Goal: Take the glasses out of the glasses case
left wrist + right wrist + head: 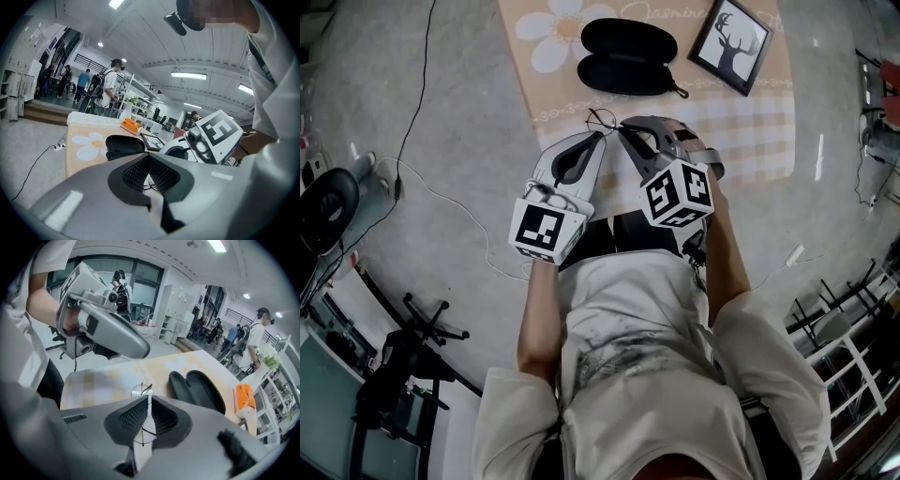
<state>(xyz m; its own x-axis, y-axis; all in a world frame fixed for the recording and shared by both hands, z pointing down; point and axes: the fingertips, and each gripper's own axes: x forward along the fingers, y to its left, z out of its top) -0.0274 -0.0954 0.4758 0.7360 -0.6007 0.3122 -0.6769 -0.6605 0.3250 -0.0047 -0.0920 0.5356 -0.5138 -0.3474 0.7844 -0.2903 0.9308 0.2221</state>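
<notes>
Counter (759, 131): covered by a peach mat with a daisy print and checks.
Right hand-held gripper (623, 128): over the counter's near edge, jaws narrowed to a slit and pinching a lens of the glasses.
Left hand-held gripper (598, 138): just beside the right one, tips nearly meeting it, jaws almost together on the thin wire.
Case (628, 56): black, lying open at the far side of the mat, empty.
Frame (731, 42): deer picture, right of the case.
Glasses (602, 118): out of the case, held between both grippers.
</notes>
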